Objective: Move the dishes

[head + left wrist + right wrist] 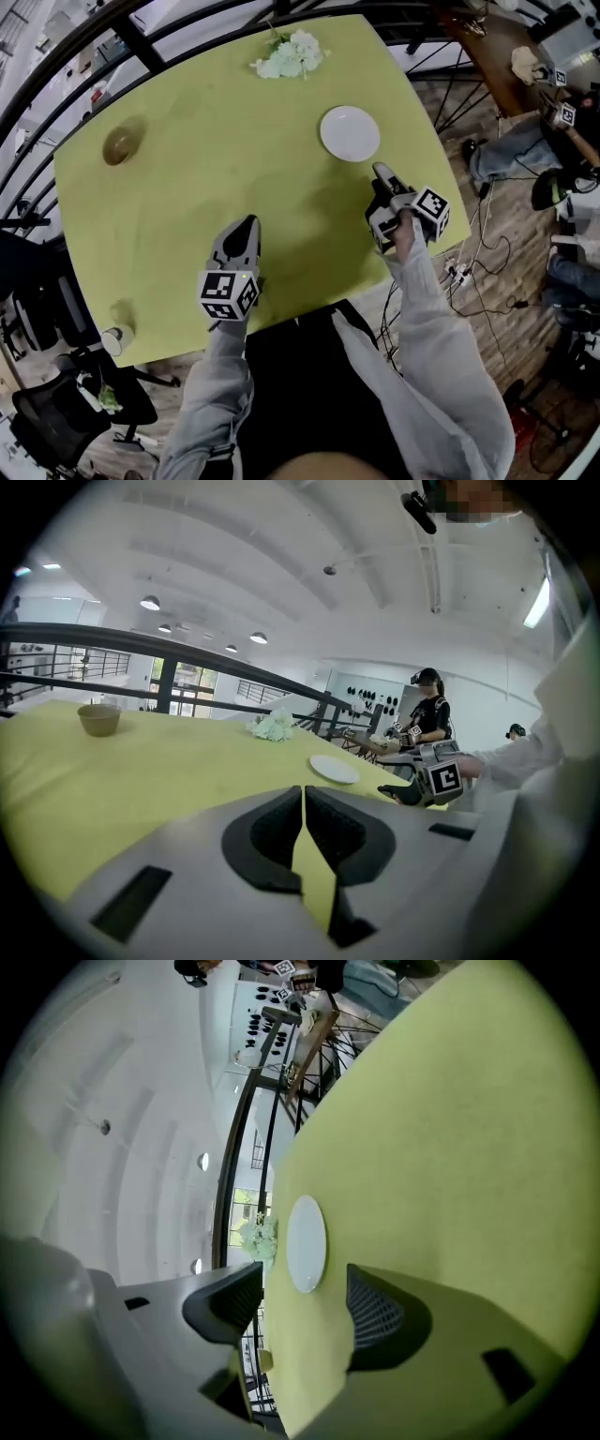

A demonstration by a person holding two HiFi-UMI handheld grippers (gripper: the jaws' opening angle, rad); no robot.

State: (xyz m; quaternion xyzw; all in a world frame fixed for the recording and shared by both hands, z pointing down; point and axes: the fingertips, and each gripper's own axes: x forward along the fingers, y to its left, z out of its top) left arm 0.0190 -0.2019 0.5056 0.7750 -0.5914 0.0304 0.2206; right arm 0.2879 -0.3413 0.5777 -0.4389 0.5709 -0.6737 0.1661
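Left gripper (247,223) hovered over the near edge of the table (216,141), jaws clenched together on nothing; right gripper (382,173), toward the right edge, stood released and empty. White plate (350,133) lay just beyond it, untouched. Brown bowl (120,145) sat by the left edge, flowers (291,54) at the far edge.

No words, brands or numbers are reading clearly anywhere. Only black-and-white square code patterns are showing, on the cube (228,292) of the left gripper (248,225) and the cube (432,211) of the right gripper (379,171). Nothing in them is spelling out letters or digits.
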